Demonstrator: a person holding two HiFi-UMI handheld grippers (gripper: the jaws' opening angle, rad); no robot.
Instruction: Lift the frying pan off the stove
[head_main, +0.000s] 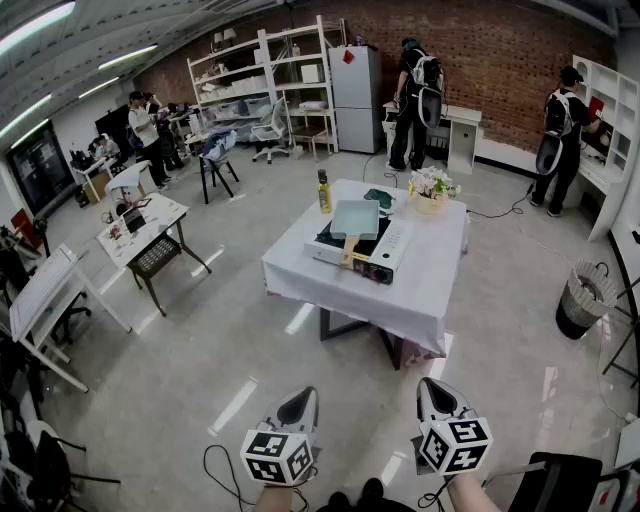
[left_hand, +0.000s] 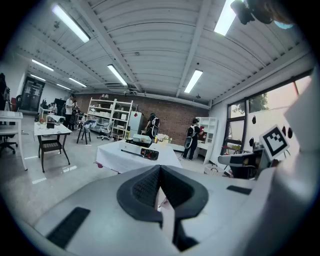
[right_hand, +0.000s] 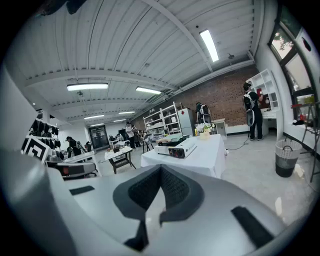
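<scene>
I hold my left hand-held gripper and my right hand-held gripper low in front of me, side by side. Each has its jaws pressed together with nothing between them. Both are well apart from the desk, which stands ahead under a white cloth. The frying pan, pale green with a tan handle pointing toward me, sits on the stove near the desk's middle. A yellow bottle stands beyond the stove's left side, and a pot of flowers beyond its right.
</scene>
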